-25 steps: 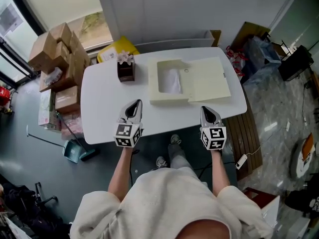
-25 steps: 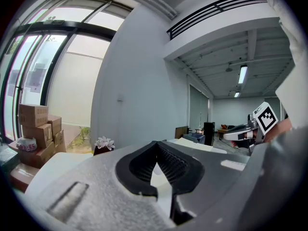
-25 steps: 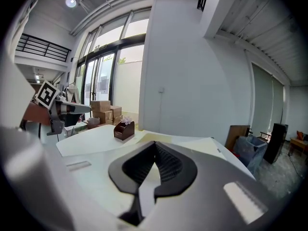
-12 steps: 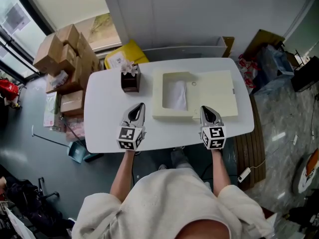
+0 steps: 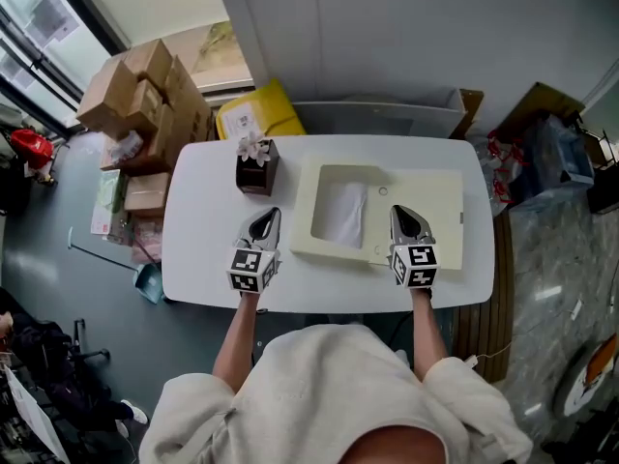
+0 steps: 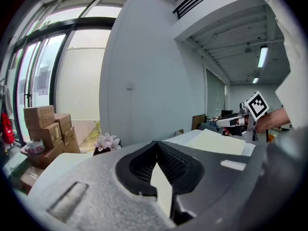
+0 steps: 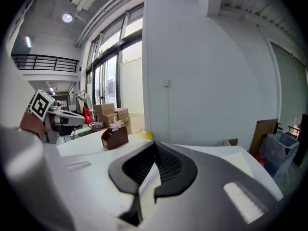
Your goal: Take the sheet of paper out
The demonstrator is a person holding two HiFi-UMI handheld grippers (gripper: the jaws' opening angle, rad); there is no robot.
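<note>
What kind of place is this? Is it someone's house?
Probably an office or work space, not a house: stacked cardboard boxes, tall glass windows, and strip lights on a bare ceiling.

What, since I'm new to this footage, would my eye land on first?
An open cream case sits on the white table, a sheet of paper lying in its left recess. Nearer the person, the left gripper and right gripper point forward, jaws shut. Cardboard boxes pile up at far left.
</note>
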